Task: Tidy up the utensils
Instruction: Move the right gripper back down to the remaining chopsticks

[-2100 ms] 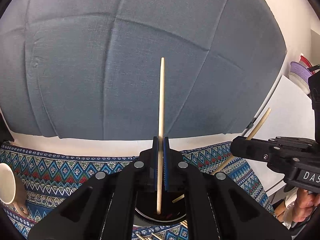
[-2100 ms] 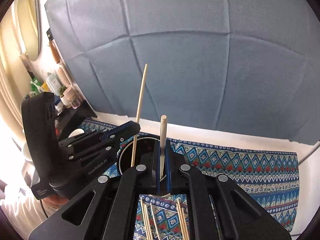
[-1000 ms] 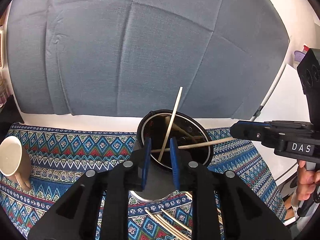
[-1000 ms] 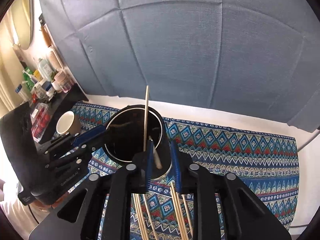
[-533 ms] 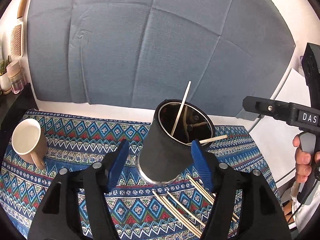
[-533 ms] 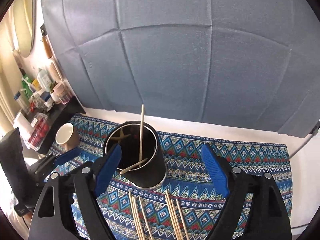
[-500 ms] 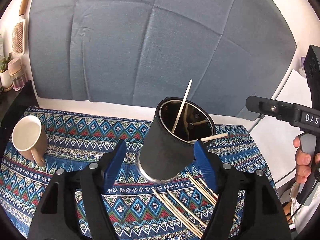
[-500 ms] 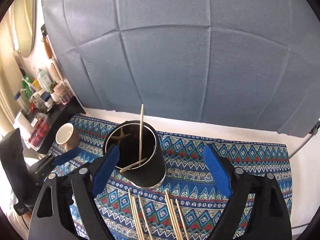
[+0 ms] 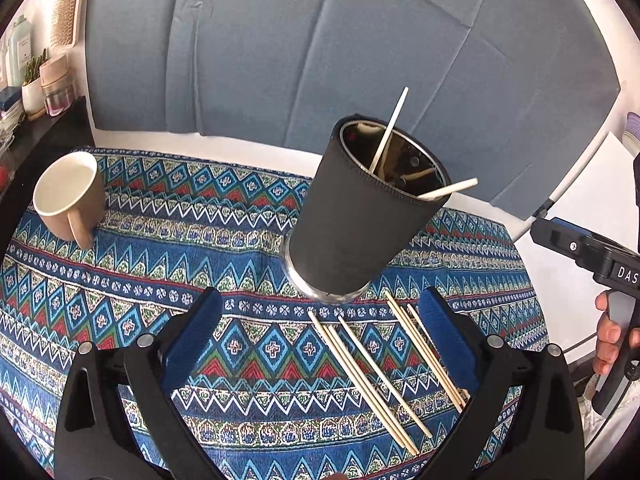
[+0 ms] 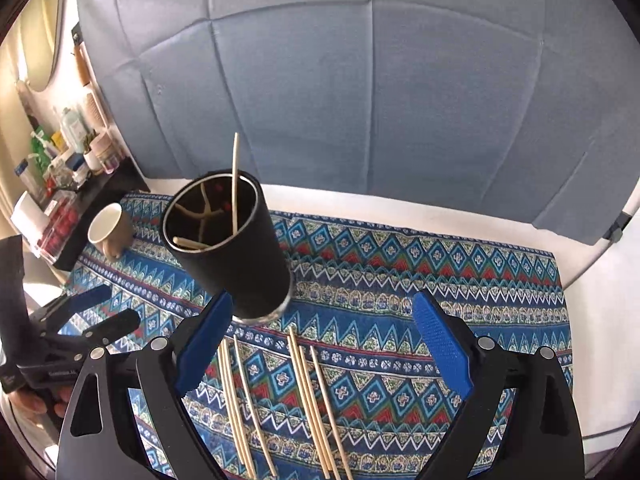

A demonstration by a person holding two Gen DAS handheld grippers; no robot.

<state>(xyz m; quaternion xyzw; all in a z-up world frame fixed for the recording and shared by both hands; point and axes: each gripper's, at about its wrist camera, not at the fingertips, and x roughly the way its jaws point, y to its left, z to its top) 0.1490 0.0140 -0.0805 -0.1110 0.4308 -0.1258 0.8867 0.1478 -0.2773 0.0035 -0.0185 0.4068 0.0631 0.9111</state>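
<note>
while both grippers, left [image 9: 320,340] and right [image 10: 324,340], gape empty, chopsticks [image 9: 372,372] lie beside the holder [image 9: 356,216] (two inside).

Left tongs [image 9: 320,344] spread wide, black cup [image 9: 360,216] holding chopsticks, loose chopsticks [image 9: 372,368] on patterned cloth [image 9: 160,248]

sticks [image 10: 308,408]: near ends cut off by frame edge | holder [image 10: 228,240]: depths dark, contents unclear | shelf bottles [image 10: 60,140]: too small to read

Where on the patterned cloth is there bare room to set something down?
Bare cloth lies right of the black cup, and between it and the beige mug. The chopsticks crowd the strip in front of the cup.
</note>
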